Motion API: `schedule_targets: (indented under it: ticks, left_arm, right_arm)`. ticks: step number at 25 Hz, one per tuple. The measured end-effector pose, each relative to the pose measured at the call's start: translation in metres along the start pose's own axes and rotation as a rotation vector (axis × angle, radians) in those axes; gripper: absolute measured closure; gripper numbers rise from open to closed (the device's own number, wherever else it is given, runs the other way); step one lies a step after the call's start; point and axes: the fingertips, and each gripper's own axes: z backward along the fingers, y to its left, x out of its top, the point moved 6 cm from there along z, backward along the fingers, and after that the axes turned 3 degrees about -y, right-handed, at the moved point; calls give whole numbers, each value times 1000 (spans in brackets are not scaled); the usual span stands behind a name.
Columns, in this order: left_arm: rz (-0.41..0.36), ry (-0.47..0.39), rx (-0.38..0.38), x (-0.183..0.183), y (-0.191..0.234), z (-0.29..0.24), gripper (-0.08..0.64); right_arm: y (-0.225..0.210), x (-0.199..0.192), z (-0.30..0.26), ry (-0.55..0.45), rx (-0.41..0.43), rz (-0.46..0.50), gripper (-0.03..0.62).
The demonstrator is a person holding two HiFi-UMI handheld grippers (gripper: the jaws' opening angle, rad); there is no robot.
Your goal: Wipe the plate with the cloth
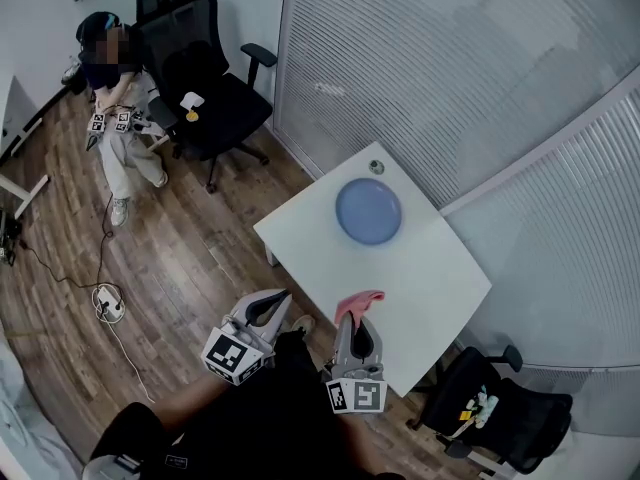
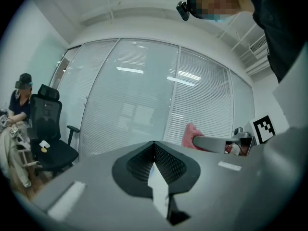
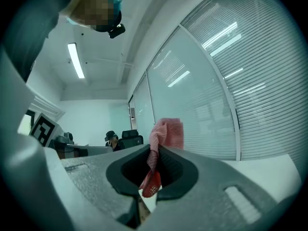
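Note:
A blue round plate (image 1: 368, 211) lies on the white table (image 1: 440, 268), toward its far side. My right gripper (image 1: 355, 318) is at the table's near edge, shut on a pink cloth (image 1: 358, 303) that sticks out past its tips. In the right gripper view the cloth (image 3: 166, 134) is pinched between the jaws and stands up above them. My left gripper (image 1: 278, 303) hangs left of the table's near corner, shut with nothing in it. The left gripper view shows its own jaws (image 2: 155, 146) closed together, with the cloth (image 2: 191, 134) and the right gripper to the right.
A small round object (image 1: 376, 166) sits at the table's far edge. Glass walls with blinds (image 1: 450, 78) stand behind and right of the table. A black office chair (image 1: 205, 88) and a seated person (image 1: 118, 98) are at the far left; another chair (image 1: 500, 413) is at the near right.

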Motion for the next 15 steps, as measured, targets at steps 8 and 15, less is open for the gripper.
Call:
schedule_targets:
  ticks: [8,15]
  left_arm:
    - [-16,42,-5,5,1,-78,558]
    - [-16,92,2,-4,-6,-132,558]
  right_arm:
    - [-59,6,-38,1,3,-29,568]
    - [-113,-2,-56,15,11,-49,568]
